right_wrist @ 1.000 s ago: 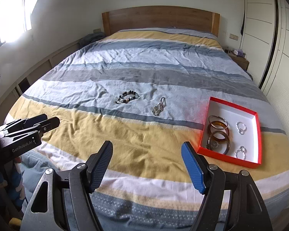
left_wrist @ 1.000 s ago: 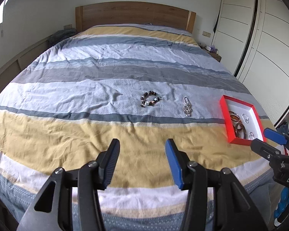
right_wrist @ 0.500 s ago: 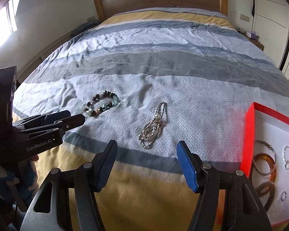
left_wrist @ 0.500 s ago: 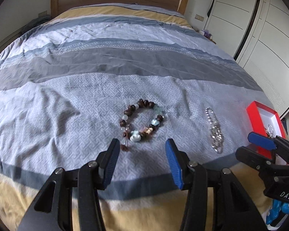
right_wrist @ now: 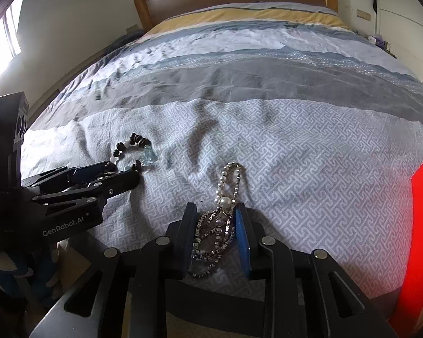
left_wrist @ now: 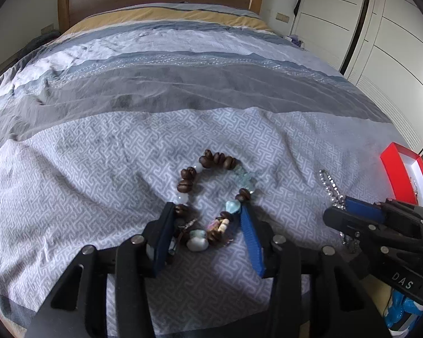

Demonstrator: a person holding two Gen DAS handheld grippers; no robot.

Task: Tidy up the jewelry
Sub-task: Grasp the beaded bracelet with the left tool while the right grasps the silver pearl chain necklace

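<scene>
Brown and pale-blue beads make up the bracelet (left_wrist: 215, 197) lying on the grey patterned stripe of the bed cover (left_wrist: 98, 169). We have our left tongs (left_wrist: 207, 233) spread wide around its near side, the fingers straddling the beads without pinching them. Our right tongs (right_wrist: 215, 225) also stand parted on either side of the silver pearl chain (right_wrist: 220, 214), which lies near the bracelet. We see the red box (left_wrist: 400, 177) at the right edge.

Bedspread (right_wrist: 310, 152) open ahead of both grippers; red box (right_wrist: 417, 239) walls off right side.
</scene>
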